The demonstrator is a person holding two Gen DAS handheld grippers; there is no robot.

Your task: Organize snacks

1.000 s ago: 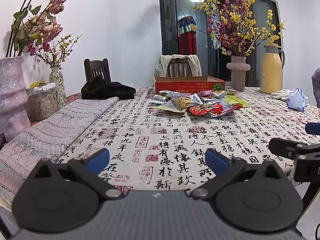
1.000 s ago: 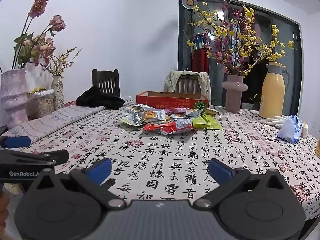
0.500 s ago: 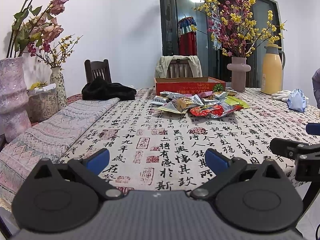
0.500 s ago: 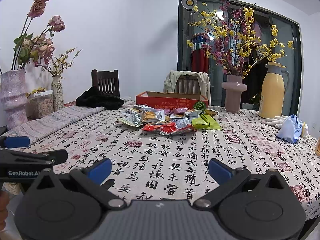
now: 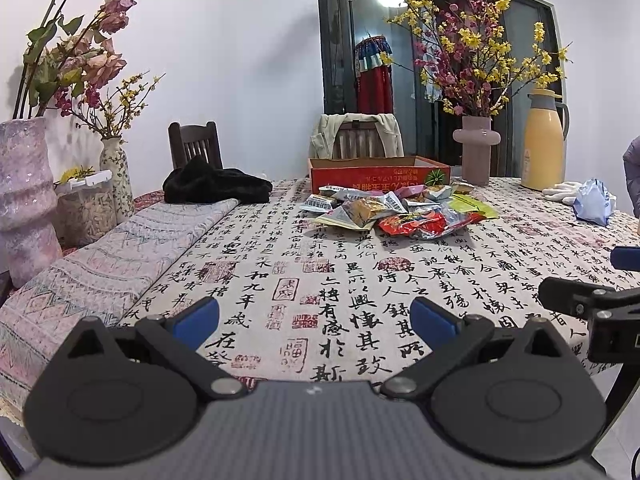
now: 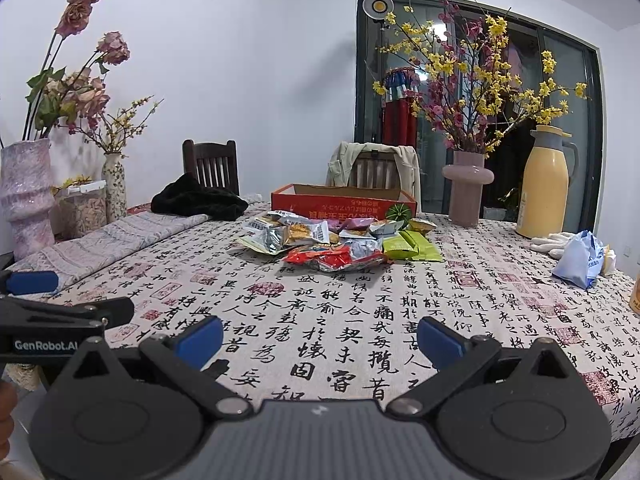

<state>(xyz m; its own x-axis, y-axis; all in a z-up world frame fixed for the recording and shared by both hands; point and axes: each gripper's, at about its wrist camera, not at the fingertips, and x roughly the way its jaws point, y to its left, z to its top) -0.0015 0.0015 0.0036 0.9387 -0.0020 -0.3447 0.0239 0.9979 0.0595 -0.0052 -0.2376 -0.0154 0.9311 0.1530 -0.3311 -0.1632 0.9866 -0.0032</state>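
A home dining room, by every sign. The table (image 6: 460, 320) is spread with a cloth printed in black calligraphy and red seals, and a woven runner (image 5: 100, 256) lies along its left side. Wooden dining chairs stand at the far edge, one with a pale jacket (image 6: 374, 160) slung over its back, the other (image 6: 211, 165) behind a heap of black cloth (image 6: 198, 202). Vases of dried roses (image 5: 24, 196) and flowering branches (image 6: 466, 188) decorate the table, and a yellow thermos jug (image 6: 546, 184) stands far right. Snack packets (image 6: 336, 242) lie piled before a red cardboard box (image 6: 344, 202). Beyond, dark glass sliding doors (image 6: 568, 120) and clothes hanging behind them
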